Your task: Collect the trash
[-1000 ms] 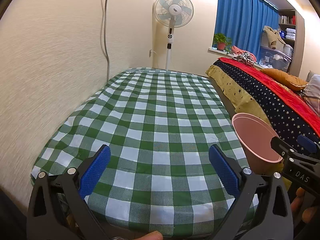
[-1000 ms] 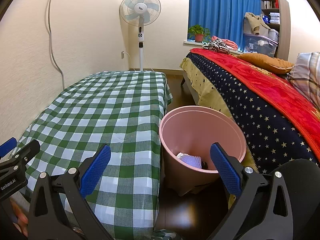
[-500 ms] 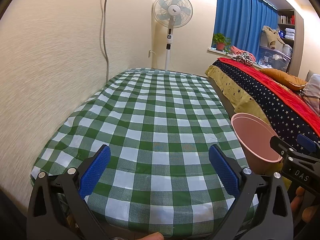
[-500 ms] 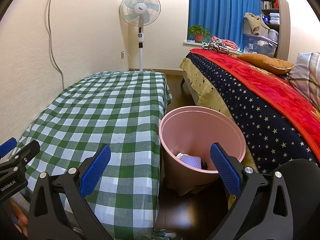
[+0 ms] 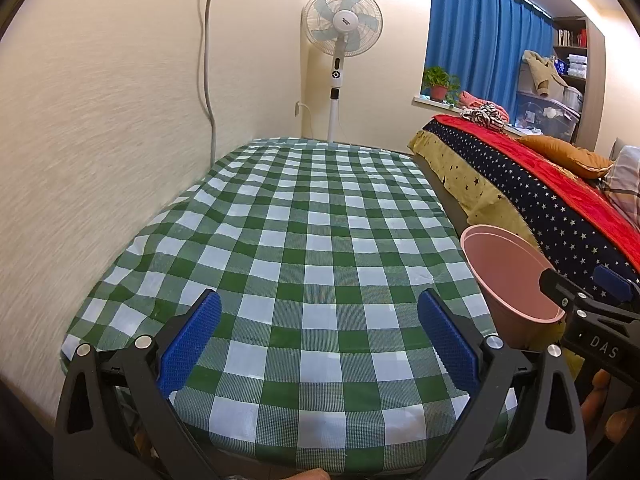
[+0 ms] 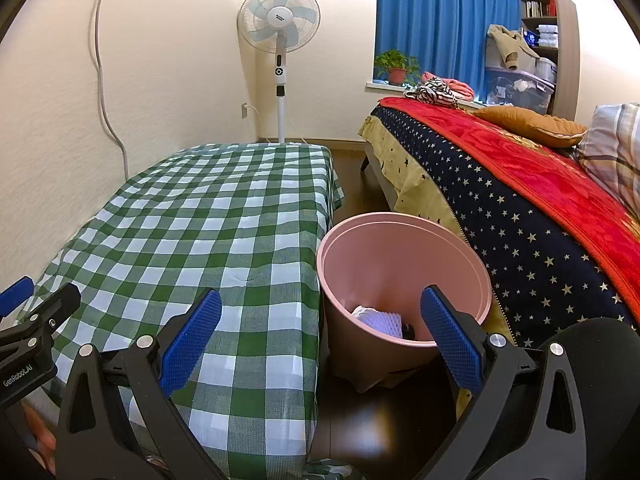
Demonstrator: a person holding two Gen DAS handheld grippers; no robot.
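A pink bin stands on the dark floor between the checked table and the bed; white and pale purple trash lies at its bottom. The bin also shows at the right of the left wrist view. My left gripper is open over the near end of the green-and-white checked tablecloth, nothing between its blue pads. My right gripper is open near the table's right edge, its right finger in front of the bin's rim. The right gripper also shows in the left wrist view, beside the bin.
A wall with a hanging cable runs along the table's left side. A standing fan is behind the table. A bed with a red and starred cover fills the right, with blue curtains, a potted plant and shelves behind.
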